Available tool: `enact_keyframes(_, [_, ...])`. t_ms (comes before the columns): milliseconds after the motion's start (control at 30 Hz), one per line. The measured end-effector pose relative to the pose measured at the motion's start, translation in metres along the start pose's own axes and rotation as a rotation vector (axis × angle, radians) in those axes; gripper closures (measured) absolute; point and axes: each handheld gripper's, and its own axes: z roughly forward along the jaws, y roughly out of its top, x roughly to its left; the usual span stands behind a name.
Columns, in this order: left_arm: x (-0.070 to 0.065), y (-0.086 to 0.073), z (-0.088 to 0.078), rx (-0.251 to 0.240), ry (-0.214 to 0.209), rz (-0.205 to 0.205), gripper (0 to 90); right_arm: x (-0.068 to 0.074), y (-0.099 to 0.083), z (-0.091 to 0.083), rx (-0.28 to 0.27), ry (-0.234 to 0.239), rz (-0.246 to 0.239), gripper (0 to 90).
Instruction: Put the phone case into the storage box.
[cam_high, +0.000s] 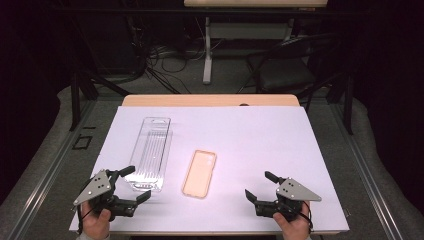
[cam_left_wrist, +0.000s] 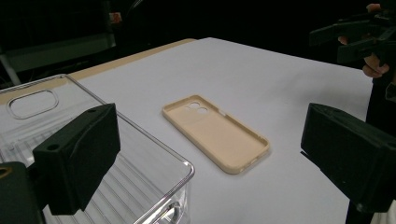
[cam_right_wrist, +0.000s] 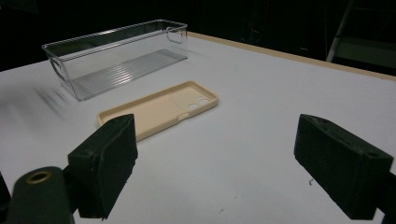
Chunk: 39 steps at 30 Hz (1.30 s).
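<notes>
A beige phone case (cam_high: 199, 173) lies open side up on the white table (cam_high: 260, 140), near the middle; it also shows as the case (cam_left_wrist: 215, 132) and the case (cam_right_wrist: 159, 108). A clear plastic bin (cam_high: 150, 152) stands empty to its left, long side running away from me. My left gripper (cam_high: 131, 183) is open at the front left, its jaws straddling the bin's near corner (cam_left_wrist: 163, 186). My right gripper (cam_high: 261, 186) is open at the front right, pointing toward the case with nothing between its jaws.
The white sheet covers a wooden tabletop whose far edge (cam_high: 210, 100) shows bare. Beyond it stand a dark chair (cam_high: 287, 67), a table leg (cam_high: 207, 50) and tangled cables on the floor. Bare white surface lies between the case and the right gripper.
</notes>
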Motion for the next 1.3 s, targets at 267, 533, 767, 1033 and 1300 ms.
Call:
enact_keyframes(267, [0.002,0.0,0.003,0.002,0.004,-0.014,5.0,-0.002,-0.001,0.001,0.01,-0.008,0.009,13.3])
enact_keyframes(533, [0.002,0.0,0.004,0.012,0.006,-0.023,5.1,-0.003,-0.002,0.003,0.016,-0.007,0.005,13.4])
enact_keyframes(767, [0.002,-0.001,0.004,0.017,0.013,-0.023,5.1,-0.003,-0.001,0.001,0.013,-0.009,0.005,13.4])
enact_keyframes(1033, [0.007,0.005,0.01,0.035,0.015,-0.074,5.1,-0.005,-0.003,0.002,0.027,-0.016,0.022,13.7])
enact_keyframes(1300, [0.017,0.014,0.018,0.081,0.005,-0.169,5.0,-0.01,-0.003,0.003,0.028,-0.029,0.051,13.9])
